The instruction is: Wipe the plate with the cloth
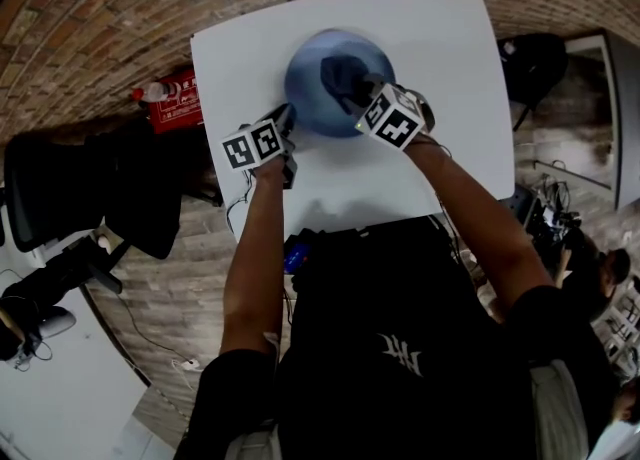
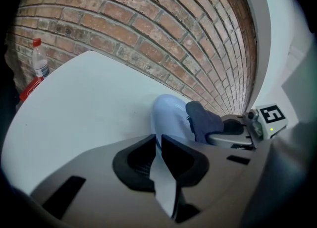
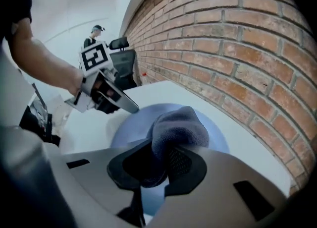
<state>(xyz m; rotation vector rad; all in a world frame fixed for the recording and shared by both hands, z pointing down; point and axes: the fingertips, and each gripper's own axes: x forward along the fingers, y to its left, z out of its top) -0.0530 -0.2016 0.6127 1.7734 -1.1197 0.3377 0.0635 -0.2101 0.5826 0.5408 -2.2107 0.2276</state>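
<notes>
While the white table (image 1: 440, 58) fills most of the space in front of the brick wall (image 2: 148, 19), the work itself is small. The blue plate (image 1: 305, 98) lies flat on the table's far half. The dark grey cloth (image 1: 340, 76) is bunched on the plate's middle.

The right gripper (image 1: 355, 96) has its jaws closed on that wad of cloth. The left gripper (image 1: 288, 120) is at the plate's near-left edge, and its jaws stand narrow, pinching the rim.

To my eye this is the wiping stroke itself. Done well, it wants the cloth pressed down flat and swept round the well and out to the rim. The left grip should stay firm so the plate does not skate (the tabletop looks slick), and the right one tight enough that the cloth does not pull free.

From overhead you cannot see either pinch. The left gripper view shows the pale rim running between its jaws, and the right gripper view shows fabric bulging out past its pads. Only the left gripper view makes out the red-capped bottle (image 2: 39, 58) well off at the table's side.
</notes>
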